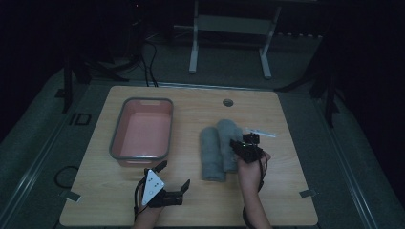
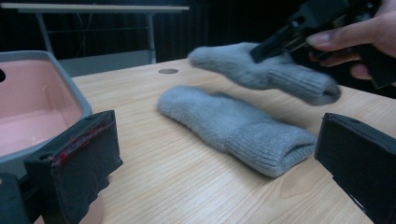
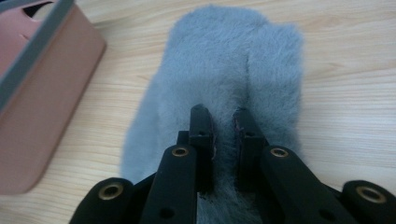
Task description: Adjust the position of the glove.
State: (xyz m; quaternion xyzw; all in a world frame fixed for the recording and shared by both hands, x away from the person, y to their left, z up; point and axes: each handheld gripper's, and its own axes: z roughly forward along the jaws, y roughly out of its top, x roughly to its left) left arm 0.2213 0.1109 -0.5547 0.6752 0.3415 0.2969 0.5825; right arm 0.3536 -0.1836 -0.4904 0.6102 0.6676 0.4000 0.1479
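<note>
Grey wool mitten (image 2: 261, 70) hangs pinched in the right tongs (image 3: 223, 116), lifted above its twin (image 2: 233, 128) at table centre. The pink bin (image 1: 143, 129), at ten o'clock, holds nothing yet. Left tongs (image 1: 173, 175) gape wide, idle.

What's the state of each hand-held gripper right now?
Left hand-held gripper: open, holding nothing, near the pink bin.
Right hand-held gripper: closed on the lifted grey sock; second grey sock lies on the table.

We saw our right gripper (image 1: 237, 144) at one grey sock (image 1: 229, 143), the other sock (image 1: 211, 152) beside a pink tub (image 1: 141, 131).
</note>
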